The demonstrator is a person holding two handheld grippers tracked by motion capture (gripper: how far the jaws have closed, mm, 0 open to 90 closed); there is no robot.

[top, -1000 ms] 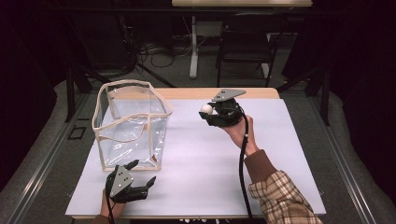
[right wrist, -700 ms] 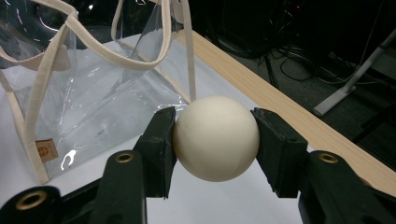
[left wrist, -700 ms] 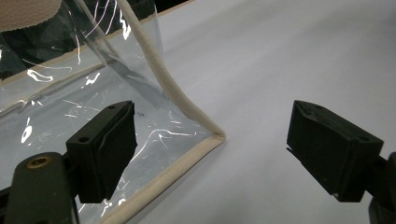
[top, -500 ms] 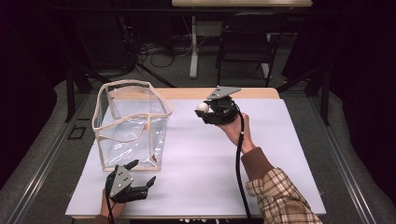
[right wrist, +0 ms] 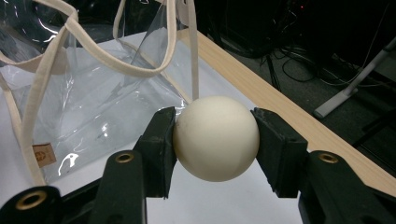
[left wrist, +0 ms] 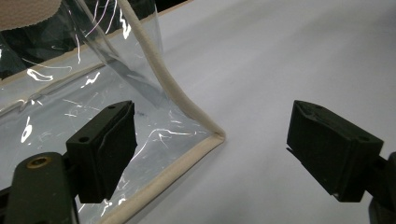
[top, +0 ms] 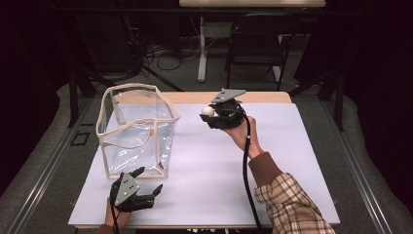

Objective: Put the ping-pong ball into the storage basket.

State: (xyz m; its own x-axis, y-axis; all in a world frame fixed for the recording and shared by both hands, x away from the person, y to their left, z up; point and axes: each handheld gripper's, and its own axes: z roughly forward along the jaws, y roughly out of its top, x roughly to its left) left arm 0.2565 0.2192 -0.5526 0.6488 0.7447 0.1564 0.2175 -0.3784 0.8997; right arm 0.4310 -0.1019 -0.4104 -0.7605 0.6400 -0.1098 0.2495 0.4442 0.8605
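Observation:
A clear plastic bag (top: 136, 129) with cream trim stands open on the left of the white table (top: 204, 185). My right gripper (top: 210, 115) is held above the table just right of the bag, shut on a cream ball (top: 208, 111). In the right gripper view the ball (right wrist: 215, 138) sits between both jaws with the bag (right wrist: 84, 93) behind it. My left gripper (top: 146, 183) rests open near the table's front edge, at the bag's near corner. In the left gripper view that corner (left wrist: 212, 137) lies between the spread jaws, touching neither.
The table's wooden far edge (top: 263, 97) runs behind the right gripper. Beyond it stand a chair (top: 253, 48), a white table leg (top: 201, 48) and floor cables (top: 160, 51). A plaid sleeve (top: 292, 204) crosses the table's right front.
My right gripper has carried the ball leftward, closer to the bag. The left gripper has stayed where it was.

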